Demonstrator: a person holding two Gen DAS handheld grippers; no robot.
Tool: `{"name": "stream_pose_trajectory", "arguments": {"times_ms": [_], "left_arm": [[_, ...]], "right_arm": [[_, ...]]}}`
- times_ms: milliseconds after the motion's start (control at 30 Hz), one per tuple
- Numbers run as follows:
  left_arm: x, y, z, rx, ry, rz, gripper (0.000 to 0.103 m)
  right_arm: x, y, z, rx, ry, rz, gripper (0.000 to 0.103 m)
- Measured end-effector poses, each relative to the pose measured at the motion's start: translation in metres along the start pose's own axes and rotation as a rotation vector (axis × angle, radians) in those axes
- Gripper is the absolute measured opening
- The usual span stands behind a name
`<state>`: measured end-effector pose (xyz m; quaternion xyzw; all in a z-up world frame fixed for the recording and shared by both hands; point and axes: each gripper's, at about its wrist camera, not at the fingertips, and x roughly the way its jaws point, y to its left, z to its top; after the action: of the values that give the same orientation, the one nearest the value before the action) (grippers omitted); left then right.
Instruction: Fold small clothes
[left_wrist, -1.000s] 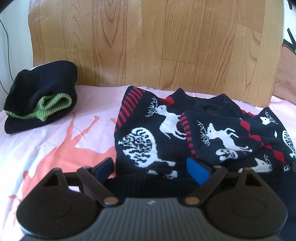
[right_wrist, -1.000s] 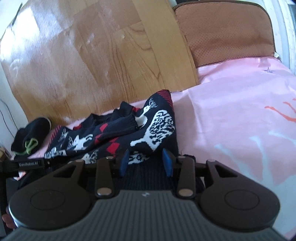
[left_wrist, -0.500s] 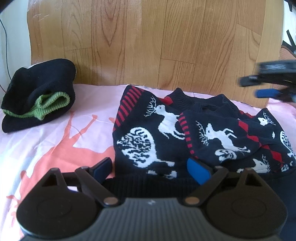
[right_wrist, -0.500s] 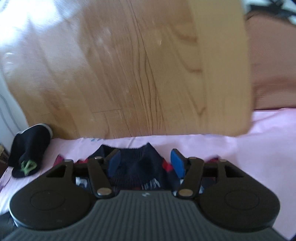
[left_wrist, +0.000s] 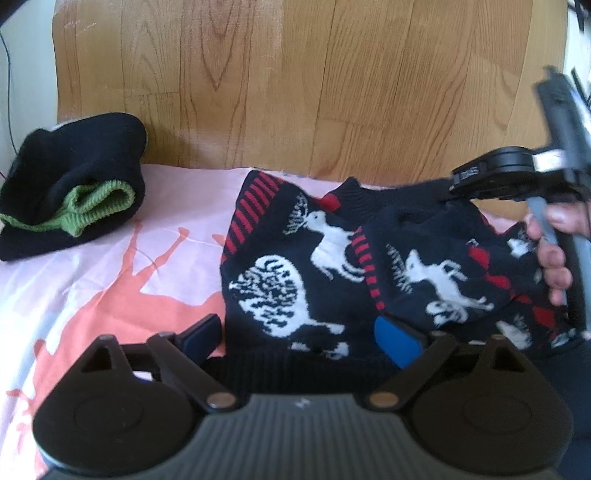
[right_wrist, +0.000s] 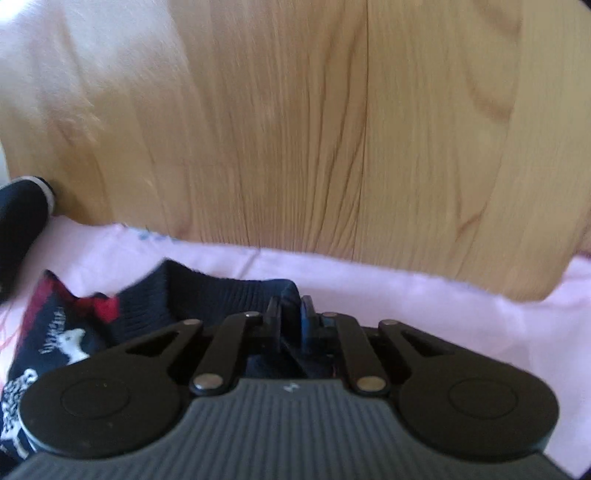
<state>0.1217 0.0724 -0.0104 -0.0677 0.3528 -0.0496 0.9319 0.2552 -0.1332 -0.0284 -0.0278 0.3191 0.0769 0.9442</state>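
A navy sweater (left_wrist: 332, 266) with white reindeer and red stripes lies partly folded on the pink sheet (left_wrist: 110, 288). My left gripper (left_wrist: 301, 338) stands wide at its near edge, jaws closing slightly. The ribbed hem (left_wrist: 295, 365) lies between the blue pads (left_wrist: 397, 341), which do not press it. My right gripper (right_wrist: 290, 317) is at the far side, jaws closing with the navy collar (right_wrist: 229, 295) pinched between them. In the left wrist view the right gripper (left_wrist: 498, 173) shows at the right edge over the collar, held by a hand (left_wrist: 554, 258).
A folded dark garment with a green ribbed edge (left_wrist: 70, 206) lies at the back left against the wood-pattern headboard (left_wrist: 295, 92); its dark end (right_wrist: 18, 229) shows in the right wrist view. Bare pink sheet (right_wrist: 480, 332) spreads right of the collar.
The right gripper swung from the sweater's near right corner to the collar at the back and closed on it, coming into the left wrist view. The left gripper stayed put.
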Motion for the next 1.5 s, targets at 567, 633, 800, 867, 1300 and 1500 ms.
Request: {"name": "stream_pose_trajectory", "arguments": {"times_ms": [567,633,800,867,1300,1500], "left_arm": [[-0.136,0.087,-0.019,-0.224,-0.199,-0.278,0.1],[-0.147,0.093,-0.027,-0.221,-0.179,-0.285,0.103],[-0.158,0.104,-0.048,-0.251,-0.123,-0.328,0.103],[-0.151,0.103,-0.055,-0.253,-0.092,-0.301,0.103],[-0.115,0.094,-0.056,-0.222,-0.012,-0.175,0.101],[-0.089,0.072,-0.052,-0.174,0.109,-0.194,0.028]], "right_arm": [[-0.244,0.043,-0.144,-0.308,-0.397,0.12,0.011],[-0.259,0.045,-0.171,-0.32,-0.403,0.12,0.011],[-0.272,0.045,-0.227,-0.279,-0.38,0.118,0.012],[-0.271,0.044,-0.243,-0.218,-0.367,0.126,0.012],[-0.325,-0.003,-0.245,0.102,-0.461,0.233,0.045],[-0.262,-0.054,-0.201,0.433,-0.299,0.249,0.055]]}}
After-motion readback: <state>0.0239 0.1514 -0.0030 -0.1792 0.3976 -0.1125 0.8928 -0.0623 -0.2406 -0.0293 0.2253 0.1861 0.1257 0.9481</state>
